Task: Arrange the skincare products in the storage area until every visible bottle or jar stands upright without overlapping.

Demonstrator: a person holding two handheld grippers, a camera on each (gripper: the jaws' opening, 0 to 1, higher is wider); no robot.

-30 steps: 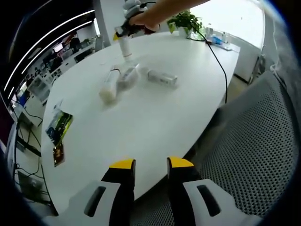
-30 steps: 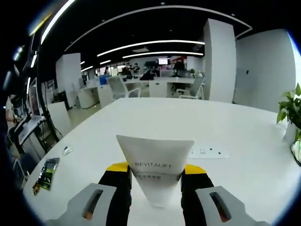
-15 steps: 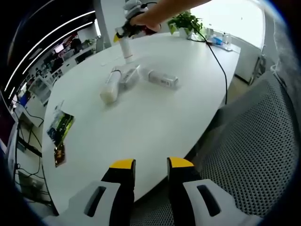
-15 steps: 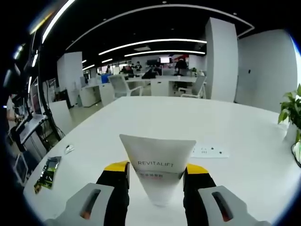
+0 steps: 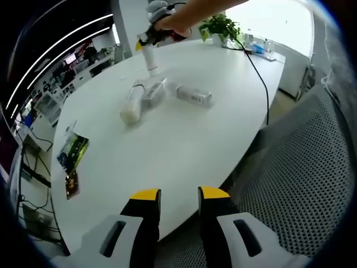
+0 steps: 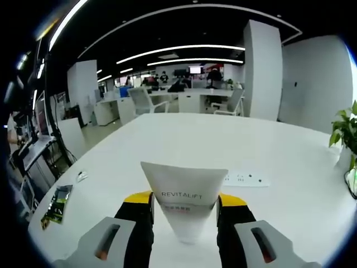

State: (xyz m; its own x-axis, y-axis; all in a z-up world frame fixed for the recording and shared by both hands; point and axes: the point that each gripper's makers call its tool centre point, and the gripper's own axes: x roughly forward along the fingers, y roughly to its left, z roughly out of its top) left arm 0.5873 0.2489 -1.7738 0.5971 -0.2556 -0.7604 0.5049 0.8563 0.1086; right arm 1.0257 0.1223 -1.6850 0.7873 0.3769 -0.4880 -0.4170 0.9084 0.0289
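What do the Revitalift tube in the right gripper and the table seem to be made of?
Revitalift tube: probably soft plastic with a matte white finish, judging by its flat crimped end and printed lettering; it sits between the right gripper jaws. Table: smooth white top, likely laminate or painted board, showing soft reflections; the core cannot be told.

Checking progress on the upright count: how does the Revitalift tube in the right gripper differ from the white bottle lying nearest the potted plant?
The Revitalift tube stands upright, cap down; the white bottle lies on its side. The tube is clamped by the right gripper; the bottle lies free on the table, touched by no gripper. The tube sits apart from the group; the bottle lies beside two other toppled containers. Both are white.
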